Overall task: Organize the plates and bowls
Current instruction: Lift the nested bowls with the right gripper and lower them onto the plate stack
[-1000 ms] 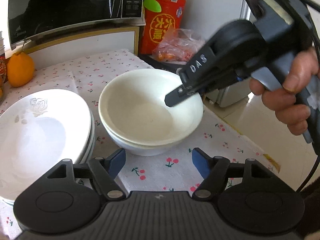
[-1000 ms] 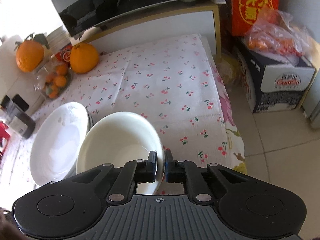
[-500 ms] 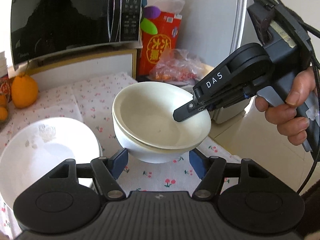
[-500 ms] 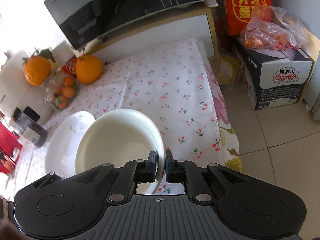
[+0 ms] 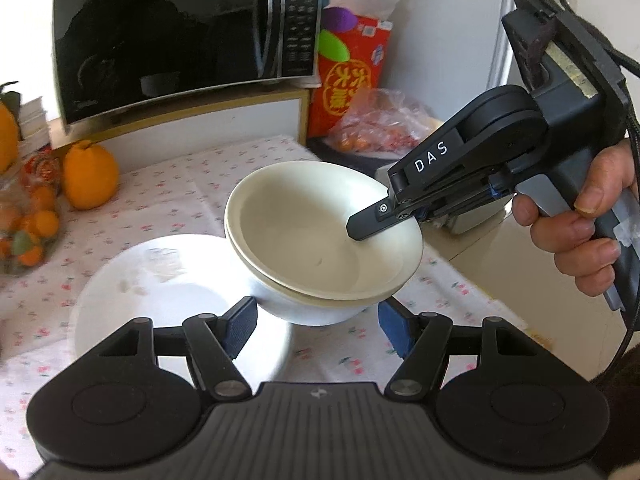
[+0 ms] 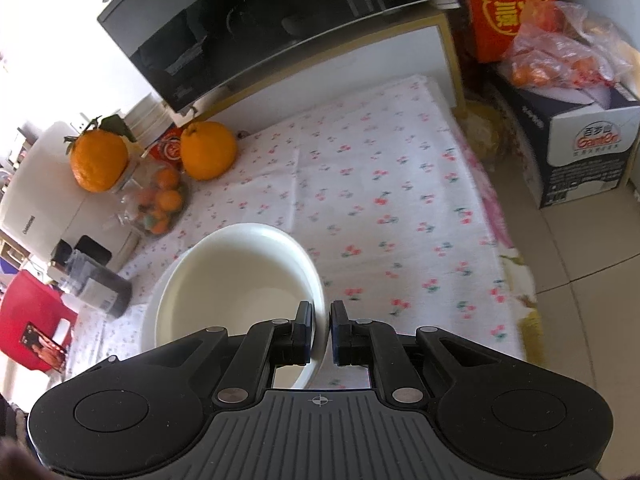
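Right gripper [image 6: 321, 330] fingers clamped on the rim of the stacked cream bowls [image 5: 320, 240], held in the air above the bench [image 6: 380, 208], tilted. Plate stack [image 5: 160, 292] sits at the bowls' 8 o'clock. Left gripper [image 5: 316, 326] fingers released, spread either side below the bowls, touching nothing.

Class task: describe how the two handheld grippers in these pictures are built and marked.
The right gripper is black, with white "DAS" lettering on one link, a grey pistol handle, blue pads and black cables trailing off. The left gripper has a ribbed dark-grey body, two round black discs, silver pivot pins and blue finger pads. A dark fuzzy sleeve shows at the edge.
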### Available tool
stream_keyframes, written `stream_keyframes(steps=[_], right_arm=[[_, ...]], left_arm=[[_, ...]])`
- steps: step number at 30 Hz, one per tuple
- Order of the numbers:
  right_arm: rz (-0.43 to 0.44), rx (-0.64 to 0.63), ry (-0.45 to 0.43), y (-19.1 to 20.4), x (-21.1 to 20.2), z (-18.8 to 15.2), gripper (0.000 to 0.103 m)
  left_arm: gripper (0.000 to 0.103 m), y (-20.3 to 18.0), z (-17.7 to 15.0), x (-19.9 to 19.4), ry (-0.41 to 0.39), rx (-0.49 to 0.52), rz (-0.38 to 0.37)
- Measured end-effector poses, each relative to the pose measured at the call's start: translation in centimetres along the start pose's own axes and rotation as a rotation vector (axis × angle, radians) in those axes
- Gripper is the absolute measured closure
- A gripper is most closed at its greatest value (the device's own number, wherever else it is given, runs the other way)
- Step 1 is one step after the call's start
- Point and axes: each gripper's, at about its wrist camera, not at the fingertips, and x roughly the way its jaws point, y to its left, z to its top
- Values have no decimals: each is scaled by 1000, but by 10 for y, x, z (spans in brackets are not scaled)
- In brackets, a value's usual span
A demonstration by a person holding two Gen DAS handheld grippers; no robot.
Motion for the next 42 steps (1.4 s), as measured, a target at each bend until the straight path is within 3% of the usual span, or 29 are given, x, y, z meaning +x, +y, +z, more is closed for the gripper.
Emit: stream_keyframes(steps=[4, 10, 18, 27, 42], right_arm=[[21, -13, 10, 23, 12, 3, 93], [25, -19, 28, 51, 35, 7, 92], [5, -30, 71, 71, 62, 5, 92], [-25, -27, 113, 80, 81, 3, 92], [-7, -45, 107, 85, 82, 4, 85]], left_arm=[[39, 19, 0, -9, 16, -6, 33], [39, 49, -7, -11, 34, -110, 24], [39, 69, -15, -8, 62, -114, 29], [39, 79, -17, -4, 98, -120, 34], [32, 86, -19, -3, 108, -115, 43]])
